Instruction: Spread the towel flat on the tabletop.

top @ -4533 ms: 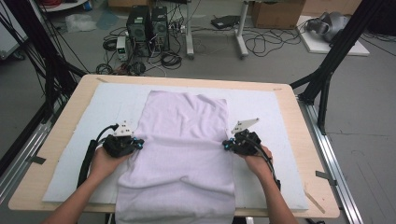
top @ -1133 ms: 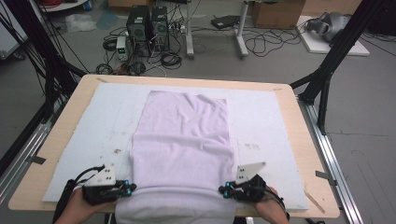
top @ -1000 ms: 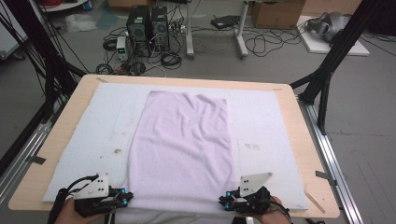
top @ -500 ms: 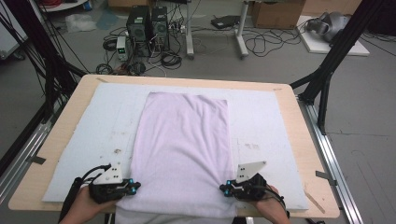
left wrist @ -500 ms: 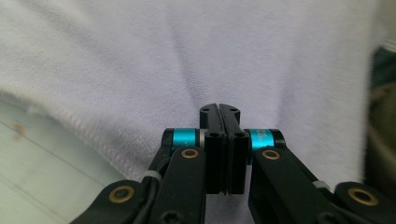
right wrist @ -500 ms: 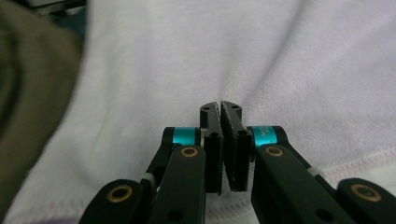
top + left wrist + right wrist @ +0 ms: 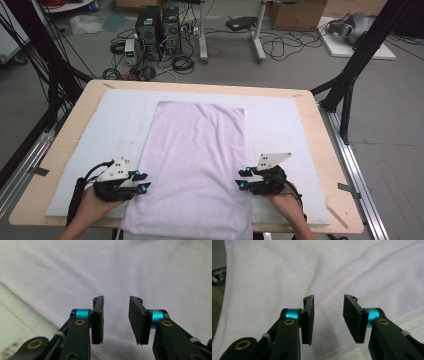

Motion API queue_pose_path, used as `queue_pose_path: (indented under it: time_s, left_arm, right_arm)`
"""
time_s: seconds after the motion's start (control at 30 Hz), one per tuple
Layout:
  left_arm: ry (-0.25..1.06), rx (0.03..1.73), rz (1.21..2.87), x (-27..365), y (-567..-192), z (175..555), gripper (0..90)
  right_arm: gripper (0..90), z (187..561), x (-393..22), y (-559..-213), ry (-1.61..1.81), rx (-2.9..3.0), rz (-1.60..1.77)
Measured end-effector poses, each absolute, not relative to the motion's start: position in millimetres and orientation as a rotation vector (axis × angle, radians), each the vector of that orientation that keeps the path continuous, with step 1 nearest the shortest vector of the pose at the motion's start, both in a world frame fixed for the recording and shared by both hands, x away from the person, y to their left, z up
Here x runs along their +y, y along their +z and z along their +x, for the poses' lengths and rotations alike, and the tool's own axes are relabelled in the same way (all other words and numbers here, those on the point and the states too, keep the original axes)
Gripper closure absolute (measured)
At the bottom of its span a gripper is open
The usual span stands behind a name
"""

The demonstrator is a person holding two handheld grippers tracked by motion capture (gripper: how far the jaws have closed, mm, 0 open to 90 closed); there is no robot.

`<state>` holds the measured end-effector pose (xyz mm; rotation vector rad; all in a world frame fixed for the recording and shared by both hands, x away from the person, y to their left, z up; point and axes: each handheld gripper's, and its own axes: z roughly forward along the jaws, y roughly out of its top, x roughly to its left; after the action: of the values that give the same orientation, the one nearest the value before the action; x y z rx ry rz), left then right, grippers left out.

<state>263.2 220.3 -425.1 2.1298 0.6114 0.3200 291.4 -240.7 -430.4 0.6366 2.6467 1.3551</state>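
The lilac towel (image 7: 195, 165) lies flat on the table (image 7: 310, 115), long axis running 12 to 6. My left hand-held gripper (image 7: 142, 182) sits at its 9 o'clock edge, my right hand-held gripper (image 7: 241, 179) at 3; both have just been opening, nothing between them.

Towel (image 7: 195, 165) lies on mat (image 7: 280, 125) (mat on table (image 7: 320, 150)).
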Motion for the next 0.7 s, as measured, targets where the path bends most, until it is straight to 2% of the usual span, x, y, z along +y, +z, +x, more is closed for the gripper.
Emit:
queue_pose_path:
  time_s: [0.37,0.7]
  left_arm:
    - [0.329,0.682,2.079,212.7,-426.8,301.4,55.5]
    - [0.334,0.679,2.069,212.5,-426.8,298.2,49.7]
  right_arm:
    - [43.7,326.0,-244.7,-428.7,1.374,2.589,0.744]
    - [28.8,331.8,-242.3,-430.2,1.350,2.565,0.831]
